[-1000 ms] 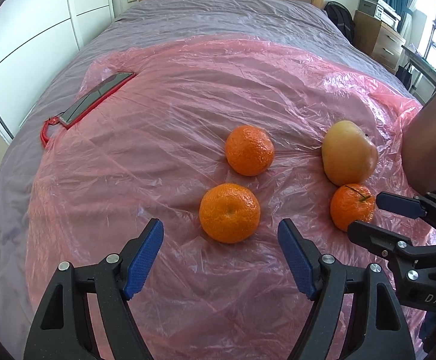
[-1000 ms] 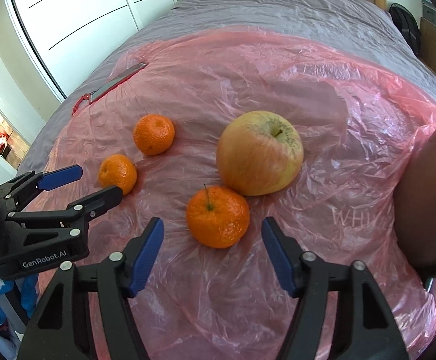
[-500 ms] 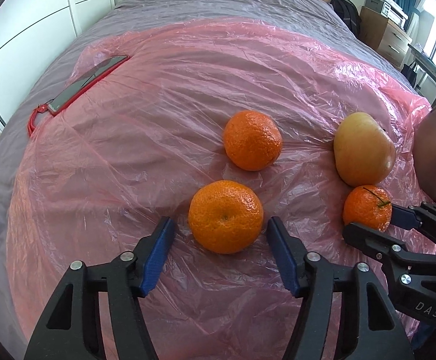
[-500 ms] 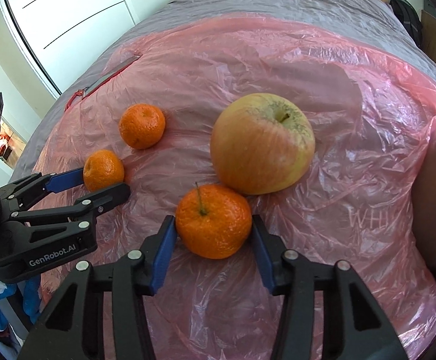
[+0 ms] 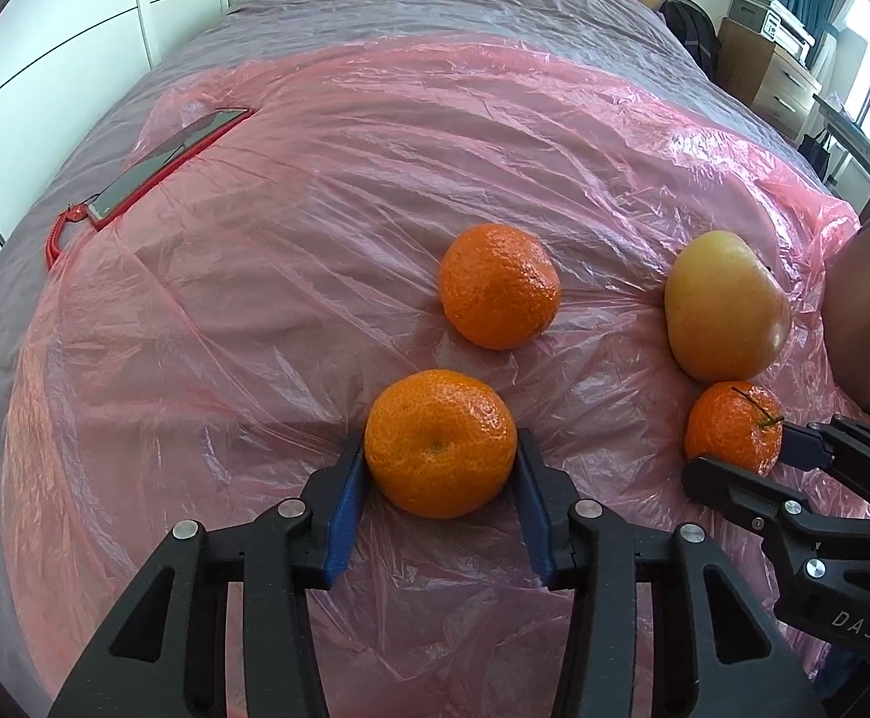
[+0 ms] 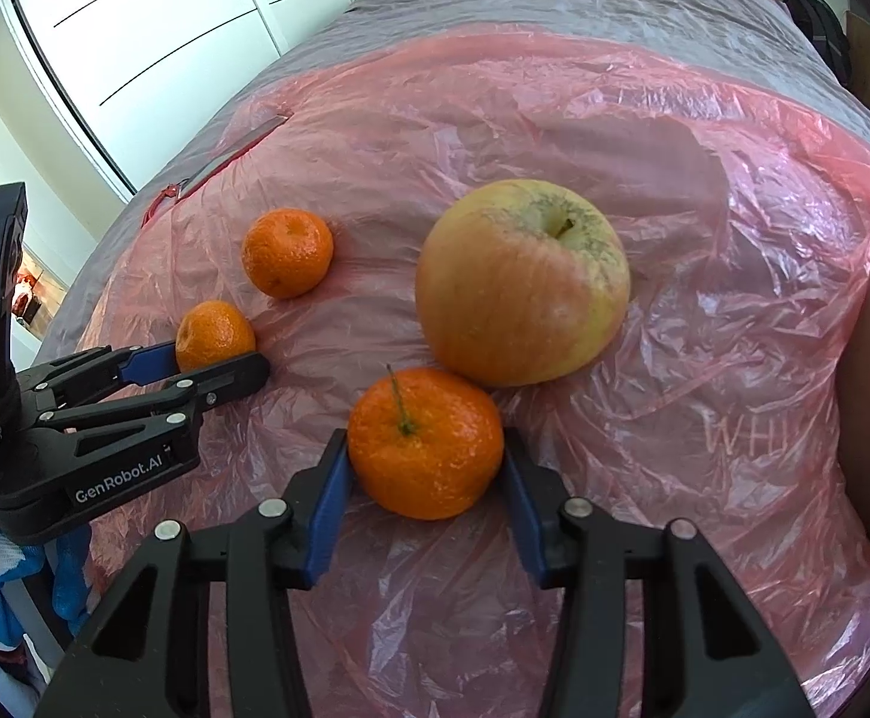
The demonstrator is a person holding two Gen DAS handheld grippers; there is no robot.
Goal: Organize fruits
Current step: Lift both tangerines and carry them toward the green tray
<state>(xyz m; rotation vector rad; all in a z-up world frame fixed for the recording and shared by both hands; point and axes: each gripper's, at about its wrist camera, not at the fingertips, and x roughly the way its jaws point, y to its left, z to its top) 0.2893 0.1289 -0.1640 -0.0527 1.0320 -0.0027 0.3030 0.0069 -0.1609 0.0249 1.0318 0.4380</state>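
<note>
On the plastic sheet (image 5: 327, 227), two mandarins (image 5: 440, 443) lie left of the apple (image 6: 522, 282); a third mandarin (image 6: 426, 443) before it

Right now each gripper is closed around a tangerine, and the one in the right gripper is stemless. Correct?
Not quite. The right gripper does grip a tangerine, but that fruit carries a short stem, plain in the right wrist view. The stemless tangerine is in the left gripper. Each gripper closed on a tangerine: that part is right.

Left claw (image 5: 440, 478) gripping tangerine (image 5: 440, 443), right claw (image 5: 734, 461) seemingly likewise
</note>
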